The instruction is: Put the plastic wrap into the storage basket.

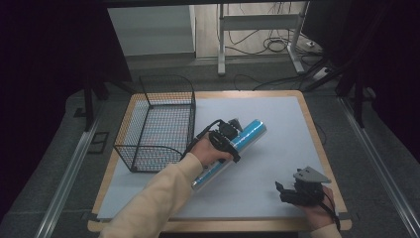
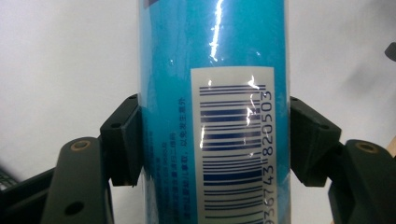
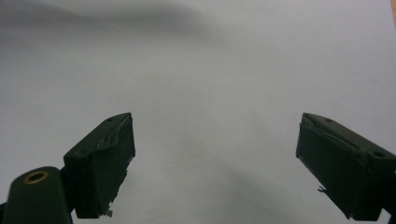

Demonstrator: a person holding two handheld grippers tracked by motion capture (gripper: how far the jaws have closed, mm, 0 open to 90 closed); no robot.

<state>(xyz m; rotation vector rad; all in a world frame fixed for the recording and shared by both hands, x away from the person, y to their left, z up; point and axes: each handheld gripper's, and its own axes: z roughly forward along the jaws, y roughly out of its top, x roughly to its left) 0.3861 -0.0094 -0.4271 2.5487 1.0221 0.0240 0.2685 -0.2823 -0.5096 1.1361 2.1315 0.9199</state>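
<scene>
**Blue roll clamped in the left gripper, basket beside it**

The left gripper (image 1: pixel 229 135) has its jaws pressed on both sides of a blue roll (image 1: pixel 233 151), which lies slantwise over the white sheet (image 1: pixel 277 124). The left gripper view adds a barcode label (image 2: pixel 232 144) on the roll. Just left stands the wire basket (image 1: pixel 157 124), nothing visible inside. The right gripper (image 1: pixel 289 193) rests near the table's front edge, jaws spread wide with nothing between them.
</scene>
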